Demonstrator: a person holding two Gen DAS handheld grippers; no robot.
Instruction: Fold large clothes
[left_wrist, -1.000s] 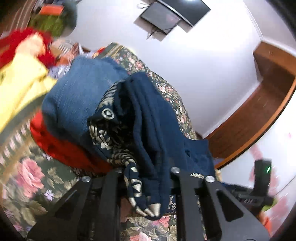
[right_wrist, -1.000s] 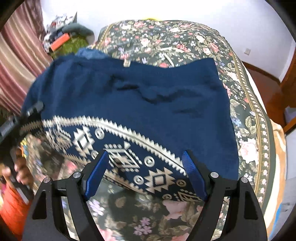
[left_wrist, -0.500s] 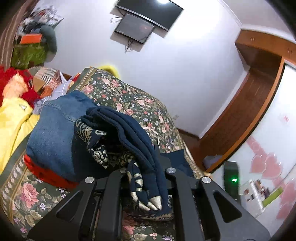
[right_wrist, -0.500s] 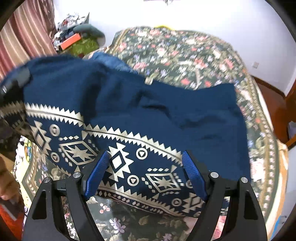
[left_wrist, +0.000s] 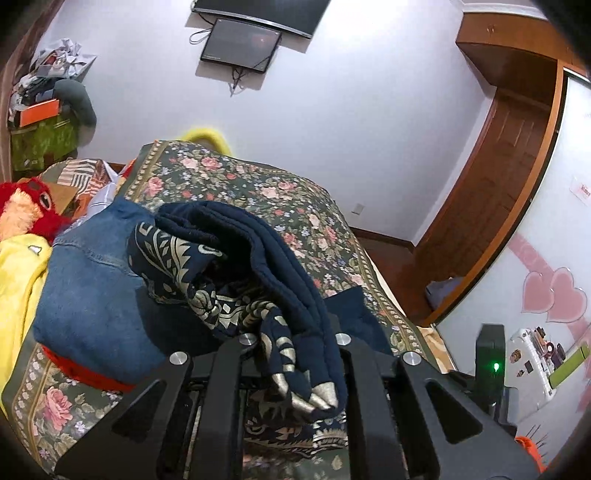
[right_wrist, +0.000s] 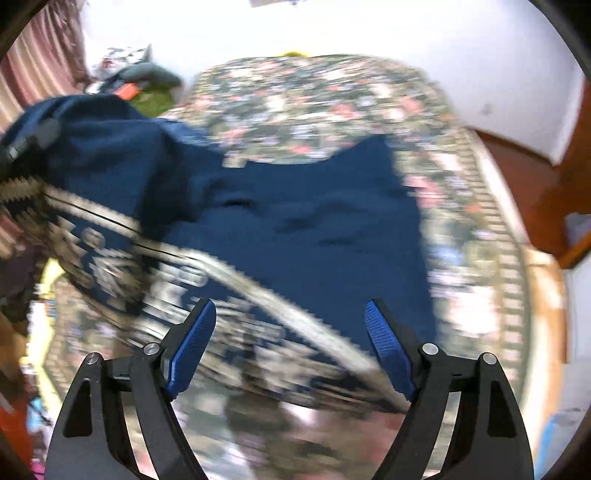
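The left gripper is clamped nearly shut on a bunched edge of the navy patterned garment, which rises from the jaws toward the centre of the left wrist frame and drapes over a folded denim piece at left. In the right wrist view, which is blurred, the same garment spreads across the floral bedspread, its patterned band running from left of frame down toward lower centre. The right gripper stands wide open with nothing between its blue pads, poised above that band. Judgement: the free lower hem lies directly ahead of the right gripper, the nearer one; it should take that hem next.
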